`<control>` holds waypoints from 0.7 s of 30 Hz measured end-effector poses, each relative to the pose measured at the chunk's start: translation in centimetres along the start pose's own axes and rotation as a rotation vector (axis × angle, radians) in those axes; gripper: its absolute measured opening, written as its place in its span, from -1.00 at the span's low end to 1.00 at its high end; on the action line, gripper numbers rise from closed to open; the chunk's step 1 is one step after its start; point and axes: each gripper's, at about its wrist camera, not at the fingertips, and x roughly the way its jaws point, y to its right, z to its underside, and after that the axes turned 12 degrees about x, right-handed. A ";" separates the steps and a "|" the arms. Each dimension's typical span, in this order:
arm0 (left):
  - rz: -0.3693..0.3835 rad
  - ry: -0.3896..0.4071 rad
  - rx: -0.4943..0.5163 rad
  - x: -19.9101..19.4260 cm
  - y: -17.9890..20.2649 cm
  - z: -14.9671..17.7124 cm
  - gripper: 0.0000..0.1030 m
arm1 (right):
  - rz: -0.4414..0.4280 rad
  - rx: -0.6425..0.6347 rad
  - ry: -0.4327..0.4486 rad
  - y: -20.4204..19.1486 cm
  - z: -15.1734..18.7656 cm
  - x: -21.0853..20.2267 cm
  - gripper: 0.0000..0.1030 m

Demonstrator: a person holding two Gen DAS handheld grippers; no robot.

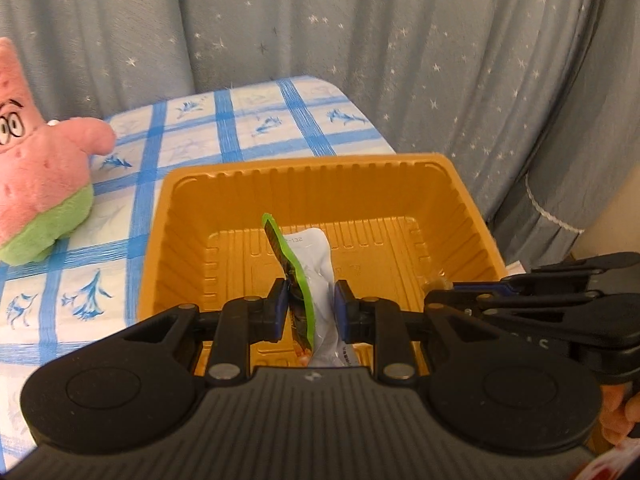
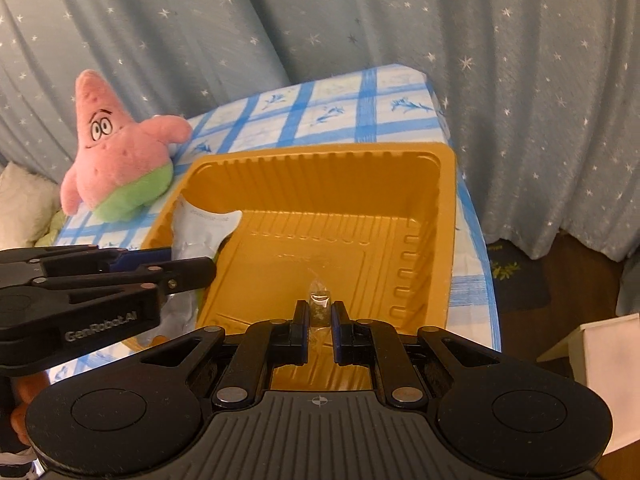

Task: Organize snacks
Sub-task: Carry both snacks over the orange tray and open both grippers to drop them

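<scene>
The orange tray [image 2: 436, 216] sat bare on the checked tabletop [image 1: 248, 120], so nothing was sorted yet — both snacks hung over it. The left tool [image 1: 311, 312] was clamped on a green-and-white packet [image 1: 316, 272], print ending "-132". The right tool [image 2: 320, 320] pinched a small clear-wrapped candy [image 2: 319, 304]. "GenRobot.AI" showed on the left tool's side.

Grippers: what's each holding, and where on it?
Left gripper: green-edged snack packet, pinched mid-body. Right gripper: small clear-wrapped snack, gripped at its middle.
</scene>
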 end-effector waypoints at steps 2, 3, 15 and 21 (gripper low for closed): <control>0.004 -0.011 0.004 0.6 0.0 0.0 -0.56 | 0.006 0.005 -0.002 0.2 0.0 0.2 -0.78; 0.009 -0.014 0.006 0.9 0.0 0.0 -0.56 | 0.007 0.008 -0.002 0.4 0.0 0.2 -0.78; 0.030 -0.011 0.000 0.6 0.0 0.5 -0.54 | 0.010 0.028 -0.004 0.6 0.1 0.0 -0.78; 0.004 -0.013 -0.046 -0.7 -1.3 1.3 -0.54 | -0.002 0.024 -0.002 0.2 0.0 0.0 -0.78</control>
